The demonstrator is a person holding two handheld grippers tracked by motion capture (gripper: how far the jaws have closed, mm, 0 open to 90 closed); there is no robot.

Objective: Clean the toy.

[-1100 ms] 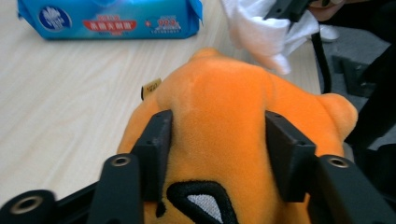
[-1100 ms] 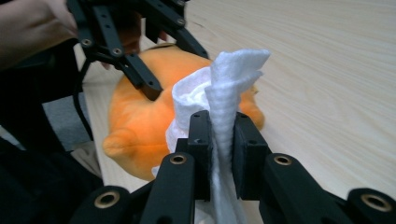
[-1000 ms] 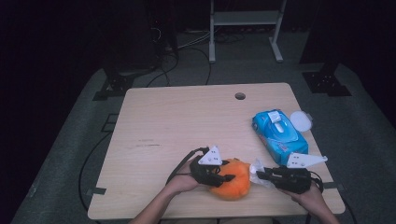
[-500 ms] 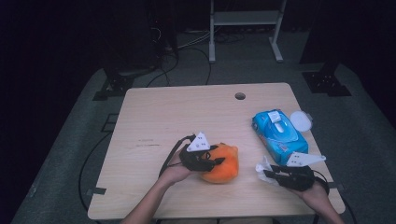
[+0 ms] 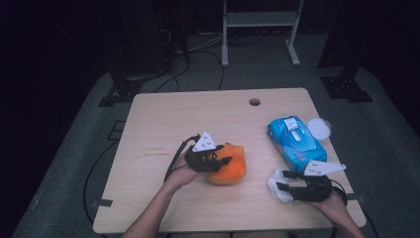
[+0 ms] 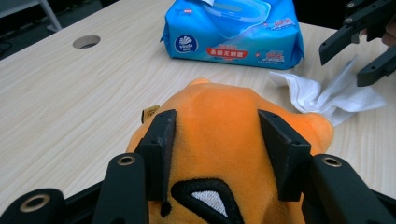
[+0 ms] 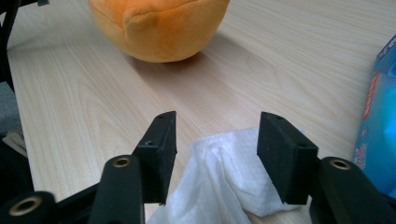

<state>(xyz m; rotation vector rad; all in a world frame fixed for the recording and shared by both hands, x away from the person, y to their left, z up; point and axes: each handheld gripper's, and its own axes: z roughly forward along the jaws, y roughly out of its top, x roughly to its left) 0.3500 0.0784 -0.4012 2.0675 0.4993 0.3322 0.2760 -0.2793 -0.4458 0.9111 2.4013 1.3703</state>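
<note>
An orange plush toy (image 5: 233,168) sits on the wooden table (image 5: 198,119), left of the middle near the front. My left gripper (image 5: 220,161) is shut on it, and its two jaws press into the toy's sides (image 6: 219,126). A crumpled white wipe (image 5: 277,186) lies on the table at the front right. My right gripper (image 5: 283,181) points left at it. Its jaws have just been opening, and the wipe (image 7: 219,172) lies loose between the parted pads (image 7: 159,140), which do not press on it.
A blue pack of wet wipes (image 5: 296,141) lies at the right, behind the right gripper, with a round white lid (image 5: 319,128) beside it. A cable hole (image 5: 254,102) is near the table's far edge. The table's front edge is close to both hands.
The left gripper has carried the plush toy left and a little away from the front edge, apart from the right gripper. The right gripper's jaws have opened off the wipe.
</note>
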